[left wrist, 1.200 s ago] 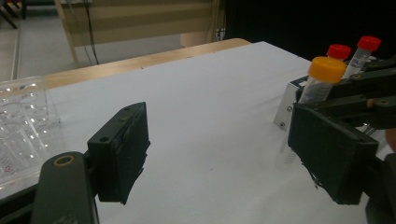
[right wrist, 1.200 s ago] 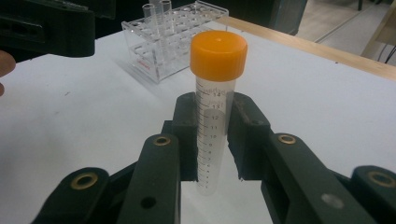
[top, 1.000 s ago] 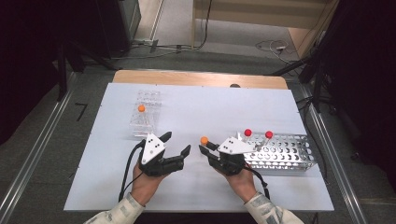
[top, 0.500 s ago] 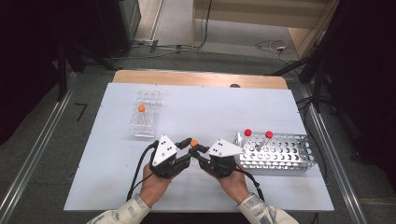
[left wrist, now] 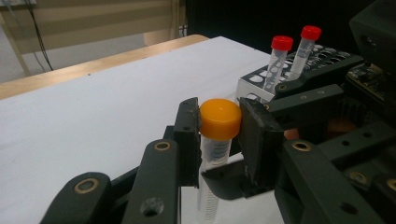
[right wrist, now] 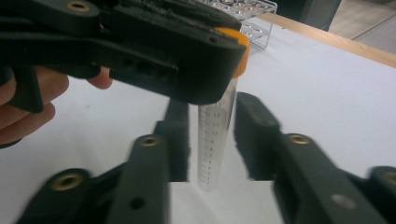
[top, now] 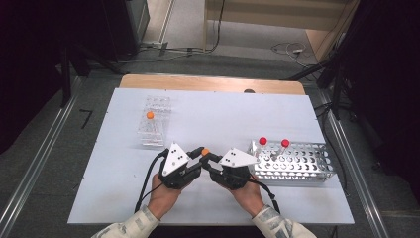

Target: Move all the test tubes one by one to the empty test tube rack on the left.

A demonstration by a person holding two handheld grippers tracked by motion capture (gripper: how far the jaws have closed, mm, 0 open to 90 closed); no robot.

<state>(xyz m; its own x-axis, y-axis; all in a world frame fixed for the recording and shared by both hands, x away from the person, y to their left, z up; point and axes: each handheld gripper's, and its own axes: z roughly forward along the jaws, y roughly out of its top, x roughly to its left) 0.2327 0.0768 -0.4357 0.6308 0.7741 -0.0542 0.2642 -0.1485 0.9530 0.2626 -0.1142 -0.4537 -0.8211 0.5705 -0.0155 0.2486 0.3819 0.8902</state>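
Near the tabletop's front edge, the left hand-held gripper (left wrist: 219,135) has just closed and clamps the orange cap of the upright tube (left wrist: 219,119). The right hand-held gripper (right wrist: 212,140) has just been opening; its jaws flank the tube body without pressing.

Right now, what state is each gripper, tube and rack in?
Left gripper: shut on the orange-capped tube, pads on its cap, jaws just closed.
Right gripper: jaws just opened, standing off the tube body.
Orange-capped tube: upright, capped, held above the table.
Two red-capped tubes: capped, standing in the metal rack.
Clear rack: holds one orange-capped tube.
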